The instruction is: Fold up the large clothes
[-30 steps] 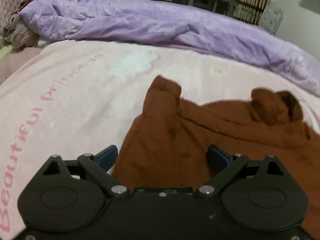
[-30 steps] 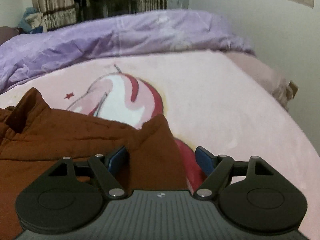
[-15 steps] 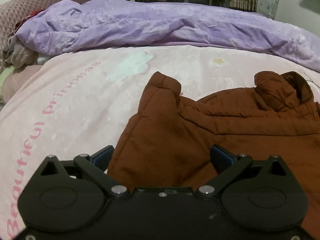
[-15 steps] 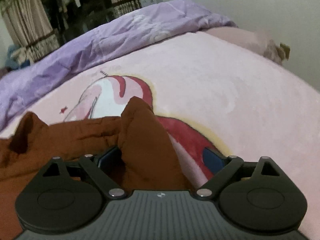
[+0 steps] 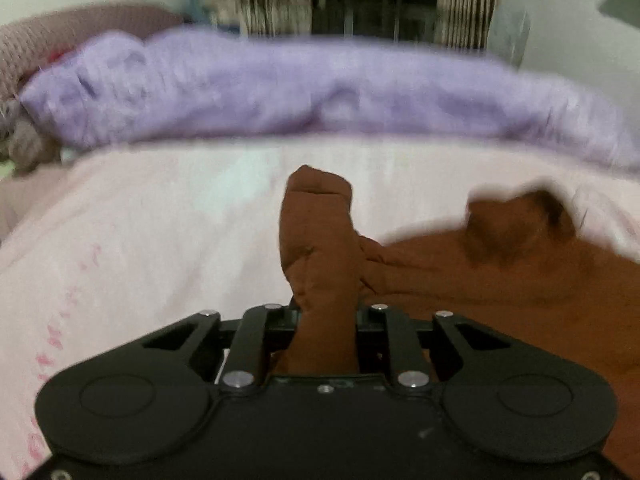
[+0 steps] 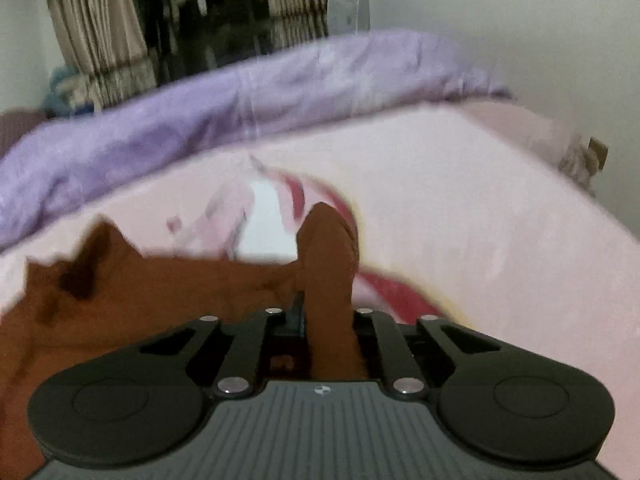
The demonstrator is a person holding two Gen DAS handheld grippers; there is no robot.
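Bedding first, far left of left wrist view: mauve knit pillow (image 5: pixel 68 36) at the head end, then a lilac duvet (image 5: pixel 320 92) bunched across the back of the bed w/ striped curtains (image 5: pixel 264 0) behind it. Pink blanket (image 5: pixel 140 248) covers the rest, faint pink lettering along its left edge, too blurred to read.

Brown padded jacket (image 5: pixel 520 288) lies on the blanket, spreading off to the right in this view. Left gripper (image 5: pixel 324 320) has just been closing; jaws now pinched together on a corner of the jacket, which sticks up as a bunched ridge between them, top end poking out beyond the tips.

Right wrist view: jacket (image 6: pixel 140 292) fills lower left, a dark fold showing near its far edge. Right gripper (image 6: pixel 326 316) has also just been closing, now clamped on another corner of the jacket, fabric standing upright in the jaws. Beyond it, unicorn print (image 6: pixel 264 220) in white & red on the blanket (image 6: pixel 480 220). Duvet (image 6: pixel 240 108) runs along the back; pale wall (image 6: pixel 500 20) to the right. Both frames motion-blurred.
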